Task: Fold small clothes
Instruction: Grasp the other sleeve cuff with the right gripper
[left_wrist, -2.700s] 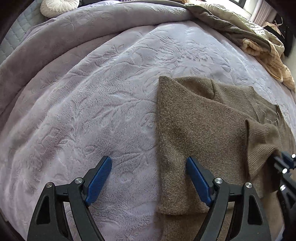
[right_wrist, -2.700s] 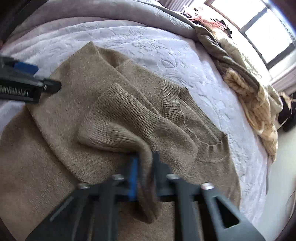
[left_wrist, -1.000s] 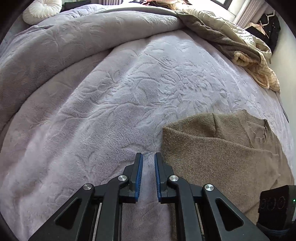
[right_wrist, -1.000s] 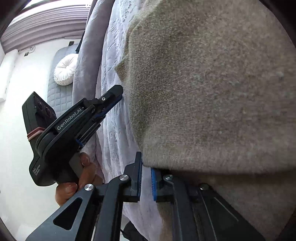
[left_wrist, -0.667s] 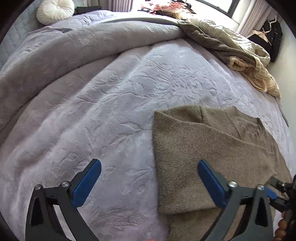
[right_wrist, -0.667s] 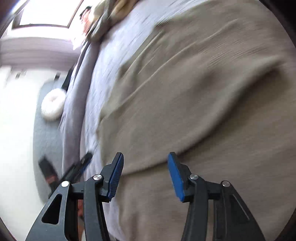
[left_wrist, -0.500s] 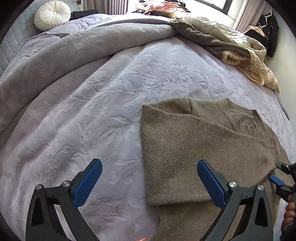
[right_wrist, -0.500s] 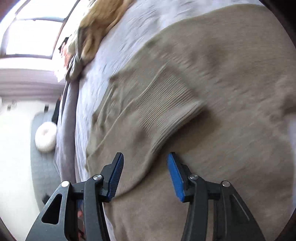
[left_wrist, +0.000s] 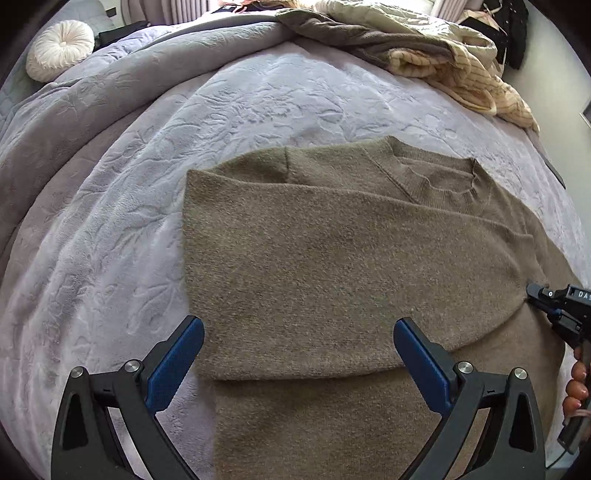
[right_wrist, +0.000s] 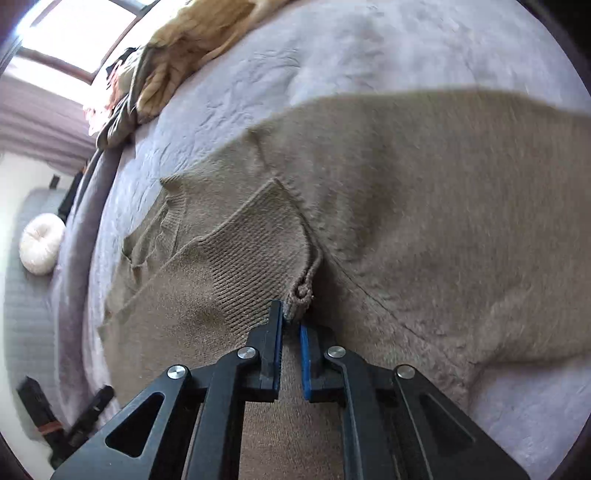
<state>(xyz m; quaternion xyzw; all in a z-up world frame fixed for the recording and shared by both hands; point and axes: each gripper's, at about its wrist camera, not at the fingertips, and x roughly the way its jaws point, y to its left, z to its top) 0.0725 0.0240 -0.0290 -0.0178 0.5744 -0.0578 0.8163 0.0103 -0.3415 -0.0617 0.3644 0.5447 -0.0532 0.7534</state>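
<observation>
A brown knit sweater (left_wrist: 332, 251) lies flat on the lilac bedspread (left_wrist: 110, 240), its left sleeve folded across the body and its neckline at the upper right. My left gripper (left_wrist: 297, 347) is open and empty, its jaws spread wide over the sweater's lower folded edge. My right gripper (right_wrist: 290, 325) is shut on the ribbed cuff (right_wrist: 255, 251) of the folded sleeve, pinching its corner. The right gripper also shows in the left wrist view (left_wrist: 554, 306) at the sweater's right edge.
A heap of beige and olive clothes (left_wrist: 406, 44) lies at the far side of the bed. A grey duvet (left_wrist: 92, 103) is bunched at the left, with a round white cushion (left_wrist: 61, 50) behind it. The bed's right edge runs near the wall.
My right gripper has shut on the sleeve cuff; it was open half a second ago. My left gripper stayed open and shifted right, more over the sweater.
</observation>
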